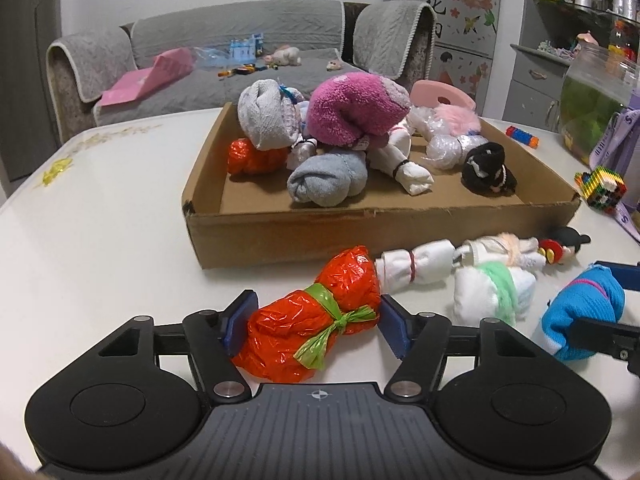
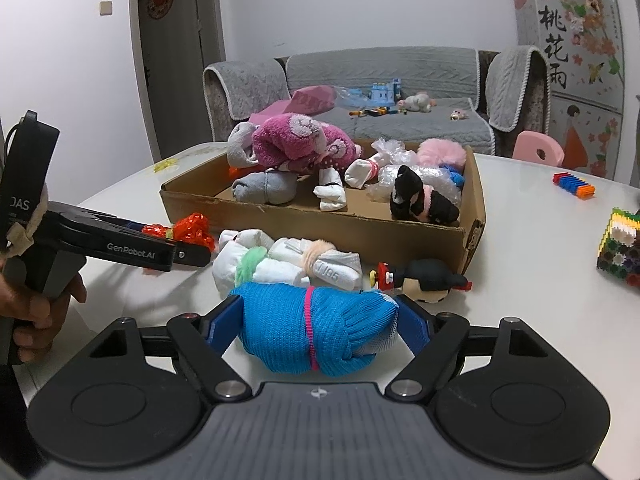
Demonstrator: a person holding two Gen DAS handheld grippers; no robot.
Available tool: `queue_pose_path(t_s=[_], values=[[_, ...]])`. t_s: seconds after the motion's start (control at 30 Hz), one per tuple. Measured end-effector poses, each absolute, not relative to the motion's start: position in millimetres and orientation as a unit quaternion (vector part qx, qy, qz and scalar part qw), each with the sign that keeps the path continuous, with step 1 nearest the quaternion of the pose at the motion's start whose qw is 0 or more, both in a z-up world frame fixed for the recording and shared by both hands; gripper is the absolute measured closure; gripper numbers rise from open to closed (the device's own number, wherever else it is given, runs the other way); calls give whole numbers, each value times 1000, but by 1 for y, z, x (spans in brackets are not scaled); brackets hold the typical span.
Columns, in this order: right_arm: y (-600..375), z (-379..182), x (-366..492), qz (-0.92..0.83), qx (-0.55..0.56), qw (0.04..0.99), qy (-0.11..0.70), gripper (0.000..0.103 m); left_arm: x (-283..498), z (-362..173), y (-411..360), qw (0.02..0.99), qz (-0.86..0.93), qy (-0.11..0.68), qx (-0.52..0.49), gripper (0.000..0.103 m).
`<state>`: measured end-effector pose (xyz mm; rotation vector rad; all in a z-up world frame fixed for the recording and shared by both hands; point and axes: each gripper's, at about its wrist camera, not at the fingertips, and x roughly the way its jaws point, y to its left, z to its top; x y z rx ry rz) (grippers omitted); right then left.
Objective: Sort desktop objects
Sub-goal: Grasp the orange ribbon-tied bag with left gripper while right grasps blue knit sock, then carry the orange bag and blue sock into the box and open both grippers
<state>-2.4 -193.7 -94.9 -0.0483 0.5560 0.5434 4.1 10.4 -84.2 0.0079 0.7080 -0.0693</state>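
My left gripper (image 1: pixel 314 326) has its blue pads against both sides of an orange plastic bundle (image 1: pixel 316 316) tied with a green strip, which rests on the white table. My right gripper (image 2: pixel 318 326) has its pads against a blue knitted sock roll (image 2: pixel 312 330) with a pink band, also on the table. The blue roll shows at the right of the left wrist view (image 1: pixel 580 316). A brown cardboard tray (image 1: pixel 360 226) behind holds several rolled socks and bundles, among them a pink fuzzy roll (image 1: pixel 356 108). White bundles (image 1: pixel 496 280) and a black-haired doll (image 2: pixel 428 276) lie before the tray.
A colourful bead cube (image 1: pixel 602 188) and a glass jar (image 1: pixel 592 108) stand at the right. An orange and blue toy (image 2: pixel 574 184) lies on the table's far right. A pink foam piece (image 2: pixel 538 152) sits behind the tray. A grey sofa (image 2: pixel 380 80) is beyond the table.
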Motion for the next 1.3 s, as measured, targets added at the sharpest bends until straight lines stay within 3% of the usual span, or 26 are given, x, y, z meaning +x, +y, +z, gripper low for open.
queue_pose_path(t_s=[0.77,1.3], values=[[-212,-87,-8,269,-7,928,256,30,-35,-51,12,951,-39,307,22,39],[-269,-62,25,286,166,919,217,30,-24,-20,23,959,-42,279,4,39]])
